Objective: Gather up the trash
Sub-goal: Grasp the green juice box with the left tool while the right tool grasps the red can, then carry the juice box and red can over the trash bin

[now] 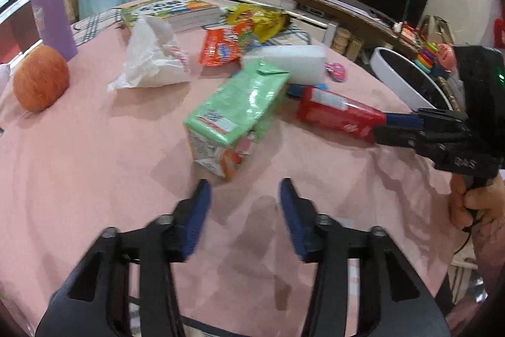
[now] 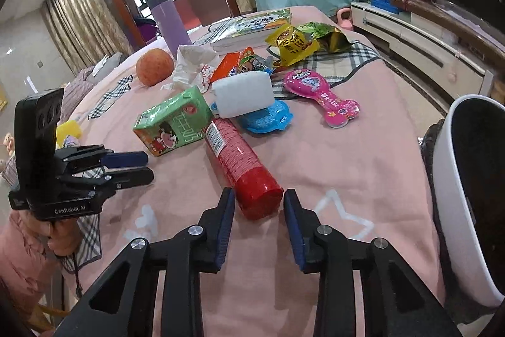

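A red biscuit tube (image 2: 233, 157) lies on the pink tablecloth (image 2: 347, 166). Its near end sits between the blue pads of my right gripper (image 2: 258, 199), which press on both sides of it. The left wrist view shows the same grip on the red tube (image 1: 334, 109) by the right gripper (image 1: 382, 128). A green milk carton (image 1: 240, 106) lies on its side just ahead of my left gripper (image 1: 244, 191), which is open over bare cloth. A crumpled white bag (image 1: 151, 59), an orange wrapper (image 1: 221, 46) and yellow wrappers (image 2: 293, 46) lie farther back.
A white bin with a dark inside (image 2: 457, 179) stands off the table's right edge. A white foam block (image 2: 243, 93), a pink toy (image 2: 318, 93), a blue toy (image 2: 268, 119), an orange fruit (image 1: 41, 78), a purple bottle (image 1: 50, 15) and books (image 1: 173, 8) share the table.
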Motion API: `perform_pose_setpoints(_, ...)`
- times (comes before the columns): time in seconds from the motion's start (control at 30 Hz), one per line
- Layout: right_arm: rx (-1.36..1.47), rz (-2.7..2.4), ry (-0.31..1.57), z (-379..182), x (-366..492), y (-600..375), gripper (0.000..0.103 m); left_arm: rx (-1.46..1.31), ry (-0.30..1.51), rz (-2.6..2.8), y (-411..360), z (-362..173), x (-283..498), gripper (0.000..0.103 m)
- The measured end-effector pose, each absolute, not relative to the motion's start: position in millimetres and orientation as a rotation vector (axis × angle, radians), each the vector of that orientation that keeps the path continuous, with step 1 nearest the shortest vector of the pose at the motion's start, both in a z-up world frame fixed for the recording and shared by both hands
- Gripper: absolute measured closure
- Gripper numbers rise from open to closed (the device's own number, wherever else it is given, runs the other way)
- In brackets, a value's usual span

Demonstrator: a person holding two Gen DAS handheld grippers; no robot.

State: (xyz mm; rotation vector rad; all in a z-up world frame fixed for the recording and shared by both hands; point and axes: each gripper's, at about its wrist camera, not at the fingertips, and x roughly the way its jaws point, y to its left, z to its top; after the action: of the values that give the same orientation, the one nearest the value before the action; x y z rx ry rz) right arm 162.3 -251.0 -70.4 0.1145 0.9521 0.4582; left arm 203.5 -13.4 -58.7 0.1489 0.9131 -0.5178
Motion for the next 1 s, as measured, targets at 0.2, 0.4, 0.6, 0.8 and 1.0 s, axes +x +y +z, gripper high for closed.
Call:
perform_pose_setpoints(0.2,0.060,0.461,0.929,-67.9,168.8,-241.3,0.047,0.117,0.897,-0.491,-7.7,-54.7,225.4,0.029)
perform_pose_setpoints(0.4,0.006,0.471,0.936,-71.8,188.7,-226.4,0.047,0.180,0.878,-0.527,-33.7,-55.2,238.6,0.029)
perform_pose_setpoints(0.6,0.004,0.458,0.971,-80.1,194.1,-225.5,0.057,0.180,0.893,-0.539,-44.8,-58.1,234.4,0.070)
perform_pose_setpoints(0.8,0.056,0.404,0.963,-75.2,174.1,-241.0,0.070,0.133,0.887,-0.502,-44.8,-53.9,211.9,0.072)
perform_pose_setpoints(1.0,0.161,0.351,0.934,-66.7,148.7,-268.4,0.070,0.042,0.862,-0.500,-53.3,-41.0,178.0,0.072)
